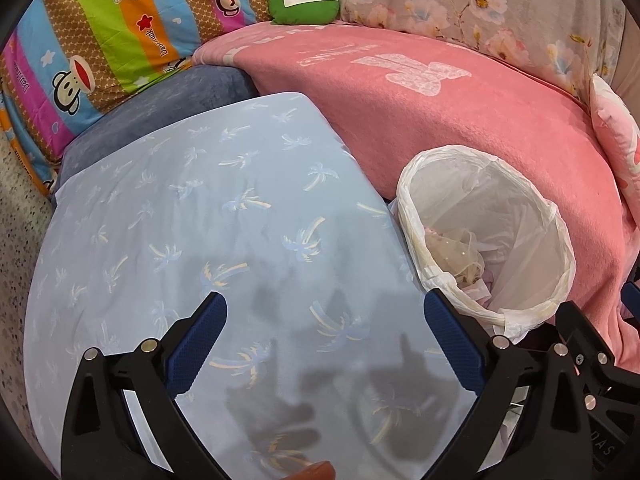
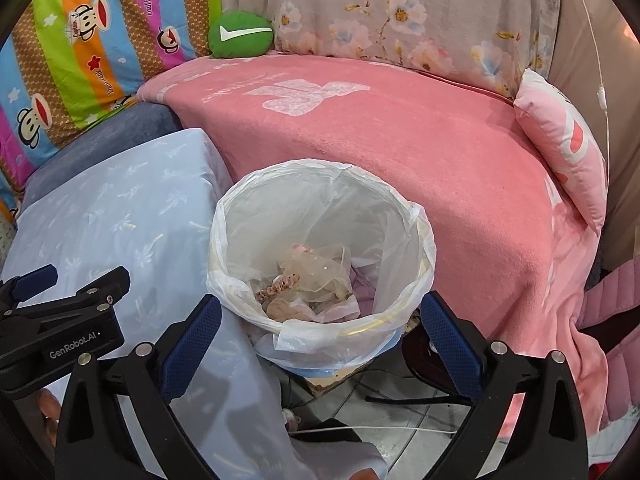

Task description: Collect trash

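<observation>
A round bin with a clear plastic liner (image 2: 320,184) stands between the light blue palm-print cloth (image 2: 120,216) and the pink blanket (image 2: 400,152). Crumpled trash (image 2: 316,276) lies at its bottom. My right gripper (image 2: 320,320) is open and empty, just above the bin's near rim. My left gripper (image 1: 324,320) is open and empty over the blue cloth (image 1: 200,208), with the bin (image 1: 520,184) to its right. The left gripper's body also shows in the right wrist view (image 2: 60,320). The trash also shows in the left wrist view (image 1: 460,252).
A green plush (image 2: 240,36) sits at the back by a striped cartoon quilt (image 2: 80,52) and a floral cushion (image 2: 400,12). A pink pillow (image 2: 568,148) lies at the right. Tiled floor with cables (image 2: 380,428) shows below the bin.
</observation>
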Available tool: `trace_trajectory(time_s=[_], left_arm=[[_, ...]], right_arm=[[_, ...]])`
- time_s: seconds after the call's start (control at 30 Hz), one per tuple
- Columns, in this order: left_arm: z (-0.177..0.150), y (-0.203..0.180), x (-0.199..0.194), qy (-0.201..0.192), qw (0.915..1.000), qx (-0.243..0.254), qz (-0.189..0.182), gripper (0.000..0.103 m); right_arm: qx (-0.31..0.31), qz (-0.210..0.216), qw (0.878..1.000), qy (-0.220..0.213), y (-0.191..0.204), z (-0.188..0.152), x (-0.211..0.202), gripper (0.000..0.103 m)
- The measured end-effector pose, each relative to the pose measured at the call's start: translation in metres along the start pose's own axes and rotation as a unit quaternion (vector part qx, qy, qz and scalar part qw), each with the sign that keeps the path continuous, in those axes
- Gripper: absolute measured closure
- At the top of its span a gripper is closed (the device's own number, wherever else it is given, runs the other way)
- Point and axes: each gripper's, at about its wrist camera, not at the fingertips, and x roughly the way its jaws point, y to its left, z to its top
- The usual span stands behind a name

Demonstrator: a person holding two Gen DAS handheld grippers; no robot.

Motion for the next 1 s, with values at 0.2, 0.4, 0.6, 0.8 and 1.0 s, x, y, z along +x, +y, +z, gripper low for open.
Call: trace_trajectory(time_s=[0.2, 0.4, 0.6, 0.8, 1.0], left_arm=[[0.0, -0.008, -0.001, -0.001, 1.0, 0.008, 0.005, 0.007], [-0.001, -0.015, -0.002, 0.002, 0.9999, 0.013, 0.005, 0.007], [-0.002, -0.019, -0.004, 0.007, 0.9999, 0.013, 0.002, 0.007], [-0.004, -0.023, -0.006, 0.011, 0.9999, 0.01, 0.006, 0.007], [-0.008, -0.026, -0.004, 0.023, 0.9997, 0.002, 0.006, 0.007]], right_arm=[[0.003, -0.008, 1.0, 0.001, -0.006, -0.001, -0.001, 0.006], [0.005, -0.012, 1.0, 0.001, -0.013, -0.002, -0.005, 0.006], [0.005, -0.012, 1.0, 0.0, -0.017, -0.002, -0.009, 0.006], [0.006, -0.011, 1.0, 0.0, -0.019, -0.003, -0.011, 0.006], [0.007, -0.012, 1.0, 0.001, -0.022, -0.006, -0.013, 0.006]])
